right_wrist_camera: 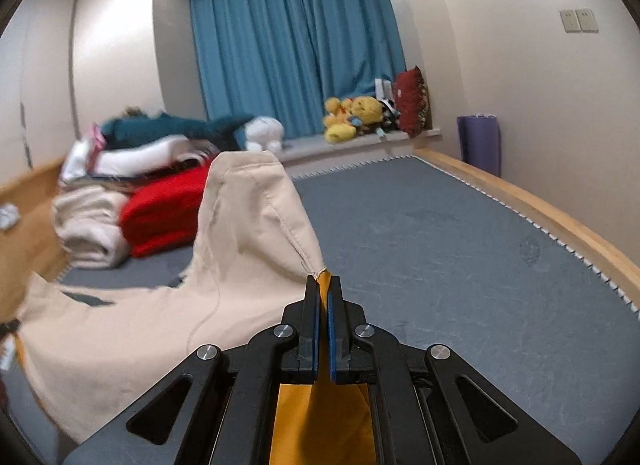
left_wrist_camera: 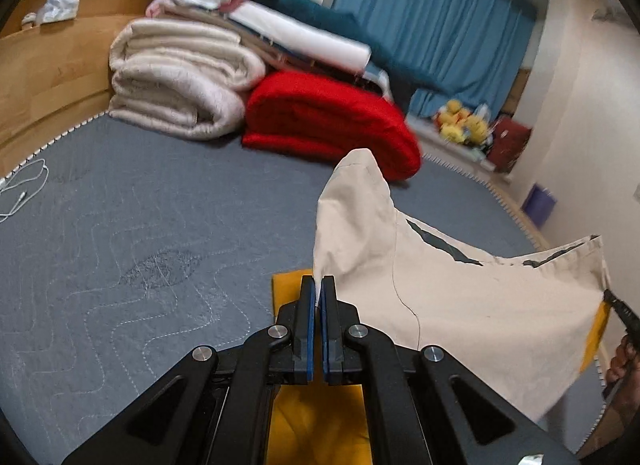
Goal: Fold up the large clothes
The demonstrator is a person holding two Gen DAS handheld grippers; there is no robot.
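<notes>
A large garment, beige (left_wrist_camera: 460,297) outside and mustard yellow (left_wrist_camera: 316,425) inside, hangs lifted above the grey quilted bed (left_wrist_camera: 120,225). My left gripper (left_wrist_camera: 318,283) is shut on one corner of it. My right gripper (right_wrist_camera: 324,283) is shut on another corner, where the yellow side (right_wrist_camera: 320,421) hangs below the fingers. The beige cloth (right_wrist_camera: 160,305) stretches between both grippers and bulges up in a peak. The right gripper's tip (left_wrist_camera: 618,307) shows at the right edge of the left wrist view.
A red blanket (left_wrist_camera: 328,121), a cream quilt (left_wrist_camera: 180,81) and stacked white and teal bedding (left_wrist_camera: 304,25) lie at the head of the bed. A wooden headboard (left_wrist_camera: 48,65), a white cable (left_wrist_camera: 24,189), blue curtains (right_wrist_camera: 292,37), yellow plush toys (right_wrist_camera: 352,113) and a purple bin (right_wrist_camera: 480,141) surround it.
</notes>
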